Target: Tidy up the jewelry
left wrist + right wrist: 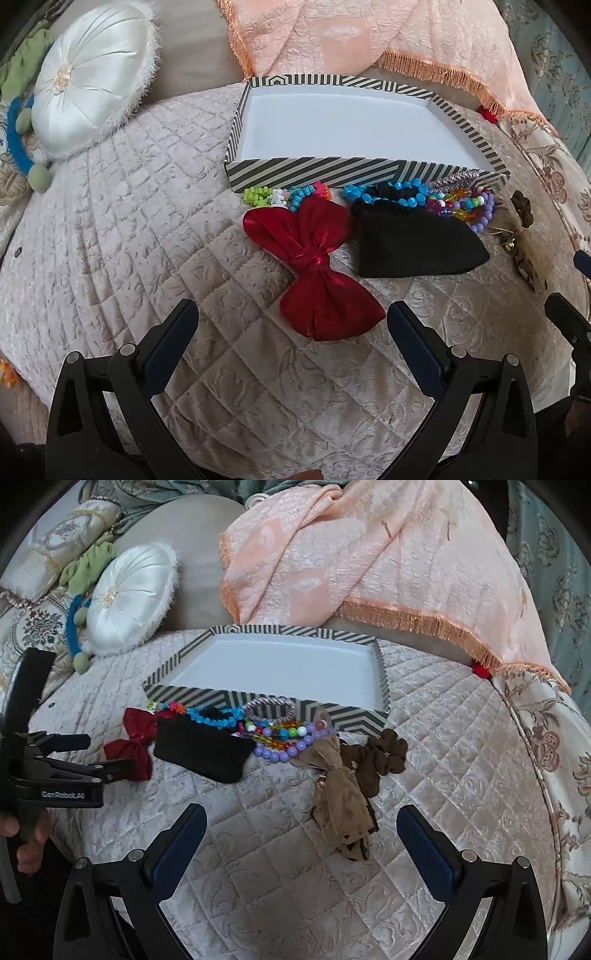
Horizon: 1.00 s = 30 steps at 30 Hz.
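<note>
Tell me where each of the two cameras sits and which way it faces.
Left wrist: sits on the left gripper, looking forward over the quilted bedspread at the red bow straight ahead; its own jaws stand open, and the right gripper's tips show at the right edge.
Right wrist: sits on the right gripper, facing the brown bow; its jaws stand open, and the left gripper and the person's hand show at left.
Shared: the striped box, black pouch, bead bracelets, white round cushion.
</note>
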Available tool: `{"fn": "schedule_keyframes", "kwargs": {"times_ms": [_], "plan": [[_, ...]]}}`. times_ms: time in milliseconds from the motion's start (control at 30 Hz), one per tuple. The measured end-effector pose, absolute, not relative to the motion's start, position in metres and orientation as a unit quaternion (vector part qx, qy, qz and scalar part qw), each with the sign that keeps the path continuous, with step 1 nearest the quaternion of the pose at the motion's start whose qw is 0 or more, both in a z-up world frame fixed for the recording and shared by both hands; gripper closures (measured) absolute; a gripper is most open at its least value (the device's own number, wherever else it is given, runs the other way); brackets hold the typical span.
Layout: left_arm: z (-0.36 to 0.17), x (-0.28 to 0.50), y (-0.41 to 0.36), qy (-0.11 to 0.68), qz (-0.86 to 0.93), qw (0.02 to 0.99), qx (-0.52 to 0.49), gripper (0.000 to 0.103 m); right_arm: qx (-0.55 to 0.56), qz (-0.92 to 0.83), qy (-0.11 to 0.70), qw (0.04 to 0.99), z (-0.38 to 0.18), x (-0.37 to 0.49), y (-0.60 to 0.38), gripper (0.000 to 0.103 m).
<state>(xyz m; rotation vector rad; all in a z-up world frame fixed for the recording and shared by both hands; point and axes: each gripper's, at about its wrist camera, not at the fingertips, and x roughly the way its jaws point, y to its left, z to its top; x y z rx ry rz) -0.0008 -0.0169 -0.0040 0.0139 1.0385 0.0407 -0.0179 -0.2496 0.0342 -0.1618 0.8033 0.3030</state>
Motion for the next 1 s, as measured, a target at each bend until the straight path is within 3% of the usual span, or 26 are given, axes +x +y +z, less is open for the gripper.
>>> {"fn": "schedule_keyframes", "kwargs": {"times_ms": [1000], "plan": [[-0.005, -0.001, -0.0163, 0.482, 0.021, 0.876, 0.004, 0.001, -0.07, 0.125, 0.395, 0.907, 0.0344, -0.0148, -0.2602, 0.0]]}}
